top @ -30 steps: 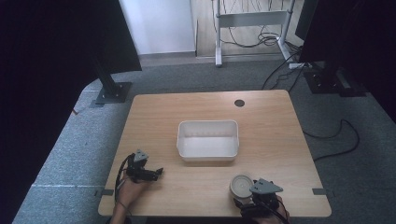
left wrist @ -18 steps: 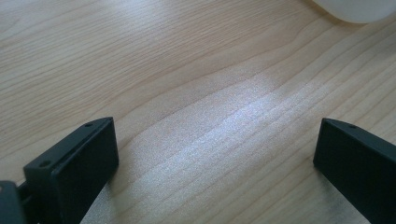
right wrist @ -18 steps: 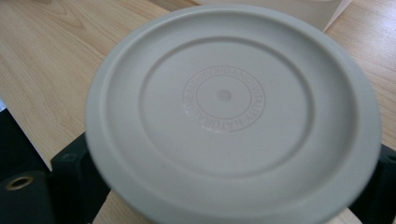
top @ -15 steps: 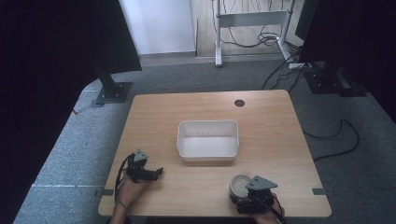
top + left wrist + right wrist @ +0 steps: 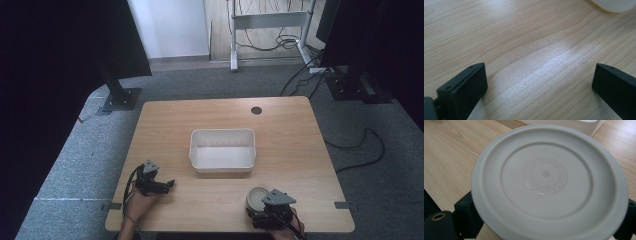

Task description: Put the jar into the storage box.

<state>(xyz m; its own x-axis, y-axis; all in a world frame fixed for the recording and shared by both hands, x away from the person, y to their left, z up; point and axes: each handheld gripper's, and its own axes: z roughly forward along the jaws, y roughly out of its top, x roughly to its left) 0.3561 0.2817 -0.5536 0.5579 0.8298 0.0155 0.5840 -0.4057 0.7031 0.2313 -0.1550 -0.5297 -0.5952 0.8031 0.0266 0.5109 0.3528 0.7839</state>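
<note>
A round beige lidded container (image 5: 256,196) stands near the table's front edge, right of centre. My right gripper (image 5: 262,207) is open, one jaw on each side of it. In the right gripper view the lid (image 5: 545,173) bears ring lettering and covers most of both jaws, so contact underneath is hidden. My left gripper (image 5: 168,185) lies low at the front left, pointing right. Its jaws are open in the left gripper view (image 5: 539,82), with bare wood between them.
An empty white rectangular tub (image 5: 222,132) sits mid-table, beyond both grippers; its corner (image 5: 614,5) and near wall (image 5: 564,125) show in the gripper views. A dark cable hole (image 5: 256,110) lies at the back. The table's front edge is just behind the right gripper.
My right gripper has slid left and forward, so its jaws now flank the round container. The left gripper has stayed where it was.
</note>
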